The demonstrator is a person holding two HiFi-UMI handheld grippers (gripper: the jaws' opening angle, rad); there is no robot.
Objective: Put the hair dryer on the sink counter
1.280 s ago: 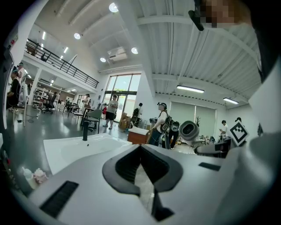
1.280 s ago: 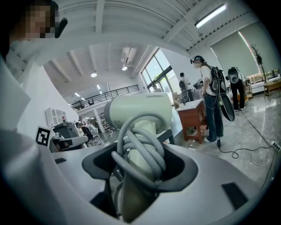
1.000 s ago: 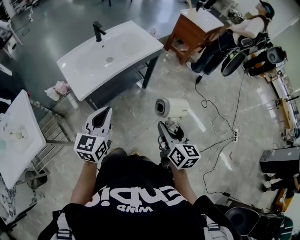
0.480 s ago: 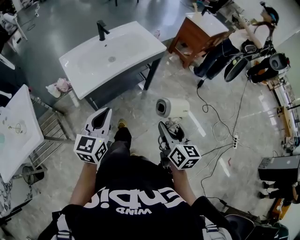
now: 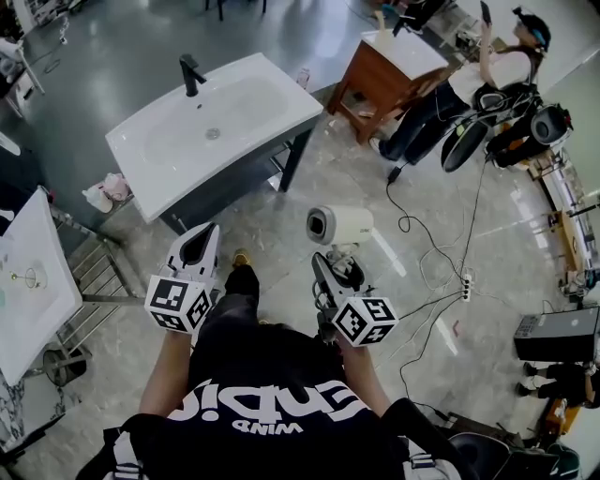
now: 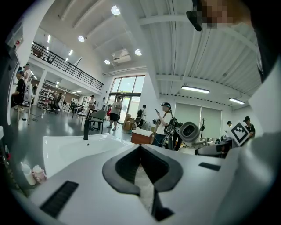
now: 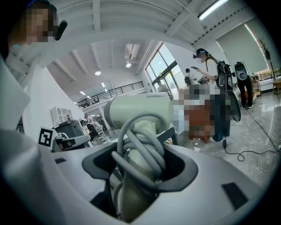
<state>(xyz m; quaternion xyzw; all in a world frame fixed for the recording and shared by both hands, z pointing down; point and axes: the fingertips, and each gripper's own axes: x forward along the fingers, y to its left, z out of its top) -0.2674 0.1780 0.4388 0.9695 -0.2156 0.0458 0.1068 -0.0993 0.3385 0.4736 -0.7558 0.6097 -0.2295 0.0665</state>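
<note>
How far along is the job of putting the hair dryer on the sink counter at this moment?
Done: the right gripper grips the cream-white plastic hair dryer by its handle. In hand: the dryer is held in the air, apart from the white ceramic sink counter ahead on the left. Left: reach the counter and set the dryer down. The left gripper is shut and empty.

Bright ceiling lamps (image 6: 115,9); glare streaks the floor (image 5: 521,208); fisheye-warped, dark corners
</note>
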